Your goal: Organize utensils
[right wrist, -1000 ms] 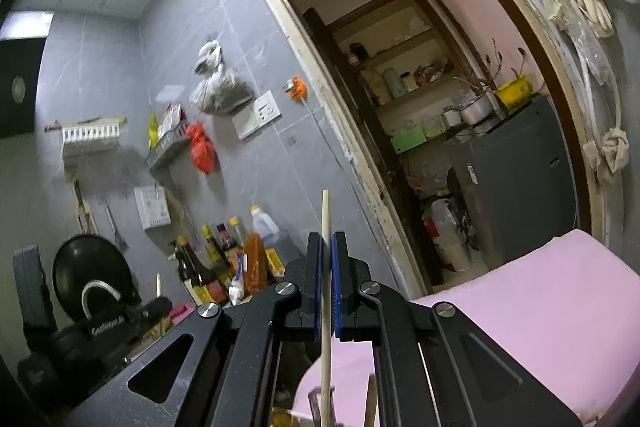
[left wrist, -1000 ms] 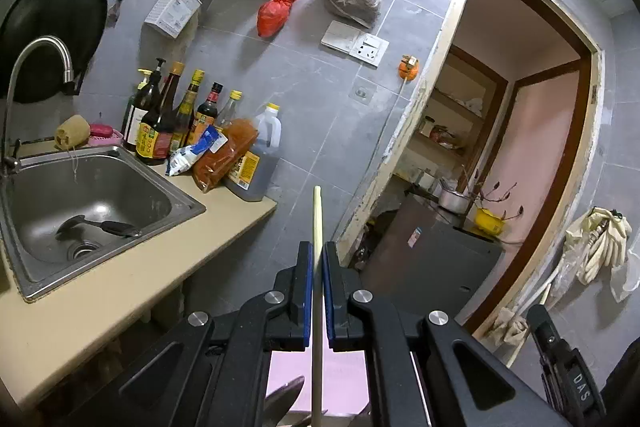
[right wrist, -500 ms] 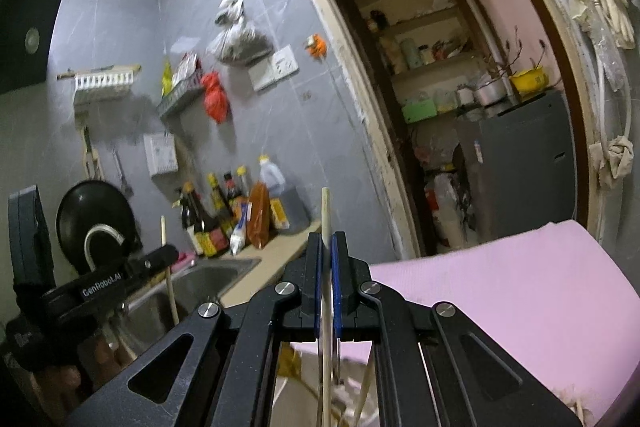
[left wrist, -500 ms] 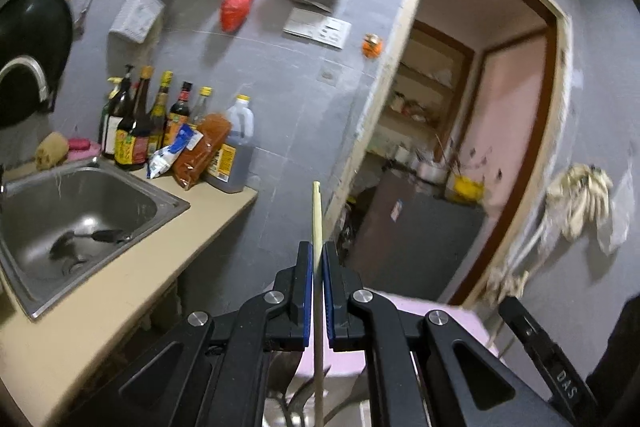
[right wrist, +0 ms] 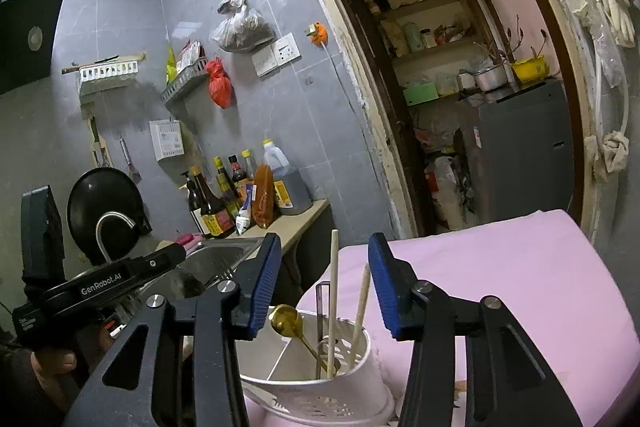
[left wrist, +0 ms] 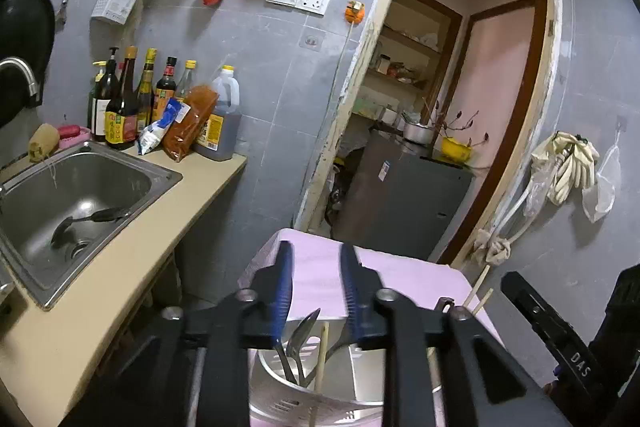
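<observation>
A white utensil holder [right wrist: 320, 383] stands on a pink cloth [right wrist: 520, 287]; it also shows in the left wrist view [left wrist: 320, 391]. Two wooden chopsticks [right wrist: 333, 291] and a gold spoon [right wrist: 285, 319] stand in it. In the left wrist view a chopstick [left wrist: 320, 359] and metal utensils [left wrist: 300, 339] stand in the holder. My right gripper [right wrist: 323, 283] is open just above the holder, its jaws either side of the chopsticks without touching them. My left gripper [left wrist: 316, 287] is open and empty above the holder.
A counter [left wrist: 100, 287] with a steel sink [left wrist: 72, 195] lies to the left, a dark ladle [left wrist: 88, 221] in the basin. Sauce bottles [left wrist: 160, 107] line the wall. A doorway [left wrist: 440, 107] with a grey cabinet [left wrist: 400, 203] lies ahead.
Both grippers have come down over the holder, opened and let go of their chopsticks, which now stand in the holder.
</observation>
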`<state>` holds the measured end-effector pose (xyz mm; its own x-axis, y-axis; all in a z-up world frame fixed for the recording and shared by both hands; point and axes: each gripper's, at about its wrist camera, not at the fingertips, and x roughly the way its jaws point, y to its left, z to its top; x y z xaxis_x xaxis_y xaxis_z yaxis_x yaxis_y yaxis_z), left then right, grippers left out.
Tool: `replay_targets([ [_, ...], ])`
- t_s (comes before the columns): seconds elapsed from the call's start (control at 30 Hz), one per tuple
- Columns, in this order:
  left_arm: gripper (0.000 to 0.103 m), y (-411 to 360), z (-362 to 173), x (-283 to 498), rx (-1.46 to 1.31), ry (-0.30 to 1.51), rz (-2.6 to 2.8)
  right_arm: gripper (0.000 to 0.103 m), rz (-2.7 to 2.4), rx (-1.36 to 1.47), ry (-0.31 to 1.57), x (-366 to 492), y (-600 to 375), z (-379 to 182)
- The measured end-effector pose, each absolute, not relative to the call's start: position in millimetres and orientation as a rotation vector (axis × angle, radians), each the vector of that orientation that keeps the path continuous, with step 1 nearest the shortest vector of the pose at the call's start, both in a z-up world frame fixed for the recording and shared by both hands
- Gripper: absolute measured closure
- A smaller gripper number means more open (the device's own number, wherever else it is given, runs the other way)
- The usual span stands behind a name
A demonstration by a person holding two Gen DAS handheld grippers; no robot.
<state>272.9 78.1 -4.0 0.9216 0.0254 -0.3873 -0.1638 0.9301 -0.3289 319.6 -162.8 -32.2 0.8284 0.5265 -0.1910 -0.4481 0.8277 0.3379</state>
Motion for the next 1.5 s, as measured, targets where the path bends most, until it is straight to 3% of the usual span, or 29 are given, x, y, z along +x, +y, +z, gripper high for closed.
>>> replay_targets([
  [0.17,0.065,74,1,264,-0.384,0.394,0.113,0.048,0.514,0.271,0.272,309,-175,-19],
  [0.23,0.045,70,6,257,-0.388,0.381,0.114,0.043,0.503,0.264,0.262,304,-183,-14],
  [0.3,0.039,67,12,252,-0.398,0.363,0.113,0.032,0.484,0.254,0.255,299,-192,-9],
  [0.43,0.024,51,24,247,-0.356,0.346,0.106,0.025,0.451,0.235,0.244,289,-212,2],
  [0.5,0.017,42,29,244,-0.33,0.336,0.1,0.014,0.428,0.218,0.241,284,-221,6],
  [0.63,0.007,18,36,240,-0.273,0.328,0.086,0.007,0.381,0.185,0.243,277,-238,13],
  [1.07,0.005,-63,22,232,-0.143,0.372,-0.001,0.004,0.254,0.1,0.306,261,-312,4],
  [1.5,0.005,-128,-53,248,-0.193,0.582,-0.133,0.004,0.168,0.143,0.491,282,-388,-60],
])
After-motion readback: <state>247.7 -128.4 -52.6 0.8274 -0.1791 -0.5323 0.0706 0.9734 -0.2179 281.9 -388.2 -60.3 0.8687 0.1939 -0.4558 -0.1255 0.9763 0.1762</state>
